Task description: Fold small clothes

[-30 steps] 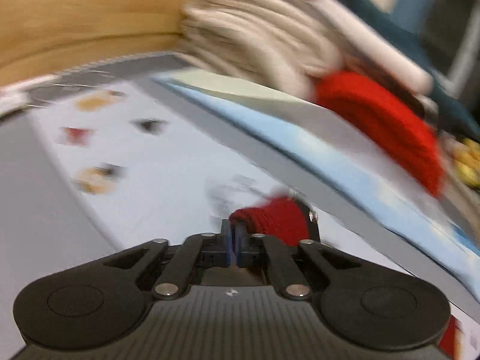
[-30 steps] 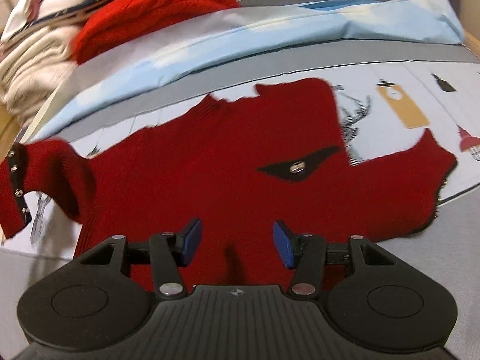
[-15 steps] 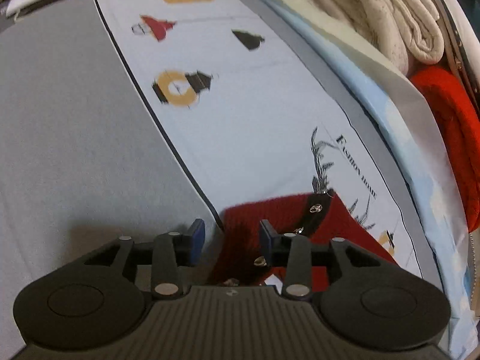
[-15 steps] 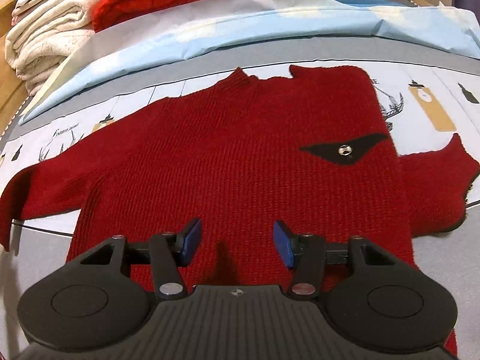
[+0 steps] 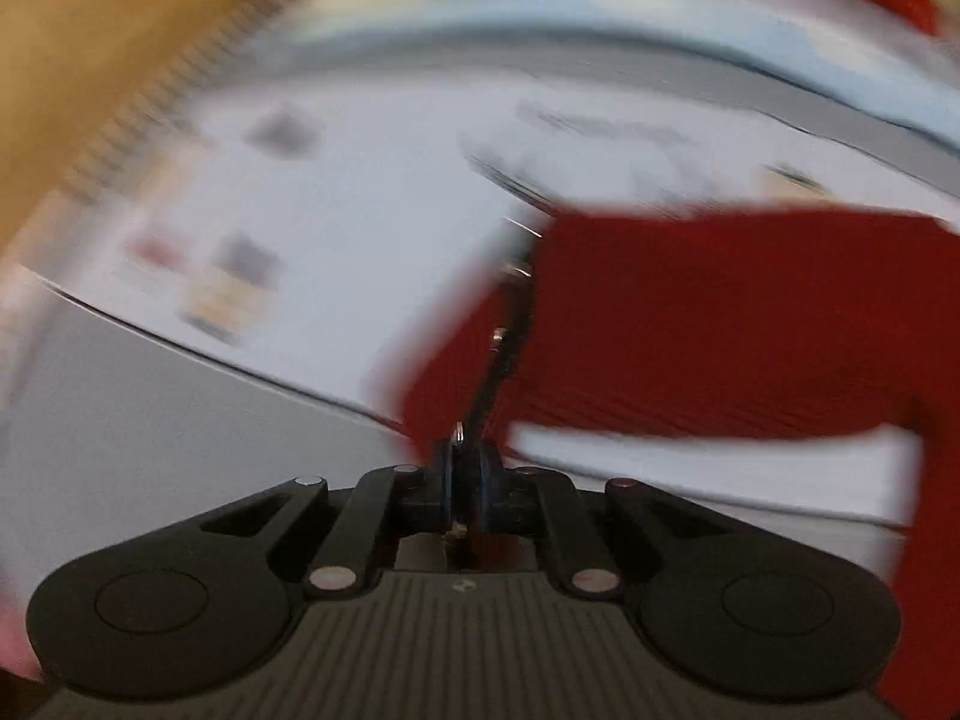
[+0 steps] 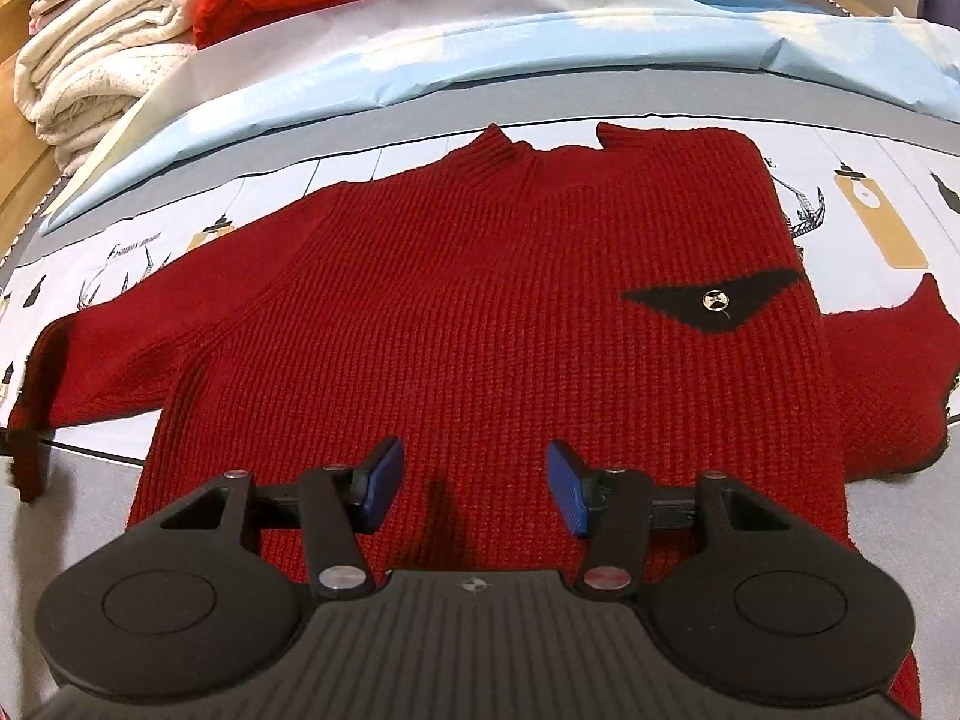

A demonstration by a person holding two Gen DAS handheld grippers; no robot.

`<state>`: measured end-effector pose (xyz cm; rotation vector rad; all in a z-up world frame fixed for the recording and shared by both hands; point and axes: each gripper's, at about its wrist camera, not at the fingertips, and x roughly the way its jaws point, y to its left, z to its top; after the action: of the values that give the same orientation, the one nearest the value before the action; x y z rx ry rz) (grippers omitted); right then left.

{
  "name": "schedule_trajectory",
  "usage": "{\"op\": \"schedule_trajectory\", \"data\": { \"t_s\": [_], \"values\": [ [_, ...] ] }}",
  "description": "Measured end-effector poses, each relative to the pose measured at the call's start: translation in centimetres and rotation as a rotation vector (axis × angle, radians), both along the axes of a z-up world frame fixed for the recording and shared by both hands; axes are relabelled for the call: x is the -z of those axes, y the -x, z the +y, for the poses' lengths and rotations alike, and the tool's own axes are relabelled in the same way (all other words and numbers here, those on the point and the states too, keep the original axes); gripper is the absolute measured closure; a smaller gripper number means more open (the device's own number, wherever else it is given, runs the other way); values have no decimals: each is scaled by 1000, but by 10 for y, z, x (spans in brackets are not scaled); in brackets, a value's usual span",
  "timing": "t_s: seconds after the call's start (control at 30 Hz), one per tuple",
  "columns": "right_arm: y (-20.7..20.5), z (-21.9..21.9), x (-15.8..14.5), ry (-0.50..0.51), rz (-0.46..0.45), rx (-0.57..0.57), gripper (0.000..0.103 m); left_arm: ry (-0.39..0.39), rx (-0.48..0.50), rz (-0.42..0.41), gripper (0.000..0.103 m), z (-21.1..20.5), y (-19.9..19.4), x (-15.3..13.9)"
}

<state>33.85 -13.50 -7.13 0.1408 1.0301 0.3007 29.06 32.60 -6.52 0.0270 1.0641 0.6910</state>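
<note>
While the left tool [image 5: 465,468] pinches the sweater's [image 6: 510,312] cuff [image 5: 480,384] at 12 o'clock, the right tool [image 6: 471,480] hangs spread over its hem, flat on the sheet [image 6: 888,192].

Left gripper [image 5: 465,480] fingers pinched together; right gripper [image 6: 474,483] fingers spread.

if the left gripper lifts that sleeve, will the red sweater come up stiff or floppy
Probably floppy: the sleeve already bends limply from the left gripper. The sweater is a thick knit, so likely heavyish, dragging rather than sliding.
</note>
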Motion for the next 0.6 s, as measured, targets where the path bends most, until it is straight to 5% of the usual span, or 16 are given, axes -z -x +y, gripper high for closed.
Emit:
{"op": "schedule_trajectory", "data": {
  "t_s": [0.07, 0.13, 0.17, 0.33, 0.47, 0.6],
  "values": [
    [-1, -1, 0, 0, -1, 2, 48, -202, -158, -115, 91, 25, 12, -28],
    [-1, -2, -2, -1, -6, 6, 48, -245, -275, -250, 91, 44, 28, -50],
    [-2, -3, -3, -2, -9, 8, 48, -195, -287, -306, 91, 50, 35, -55],
    [-1, -3, -3, 5, -12, 4, 48, 389, -358, -462, 75, 77, 45, -21],
    [0, -1, -1, 9, -10, 4, 48, 618, -442, -475, 70, 92, 46, 17],
    [0, -2, 1, 12, -8, -2, 48, 694, -486, -505, 70, 95, 41, 36]
  ]
}}
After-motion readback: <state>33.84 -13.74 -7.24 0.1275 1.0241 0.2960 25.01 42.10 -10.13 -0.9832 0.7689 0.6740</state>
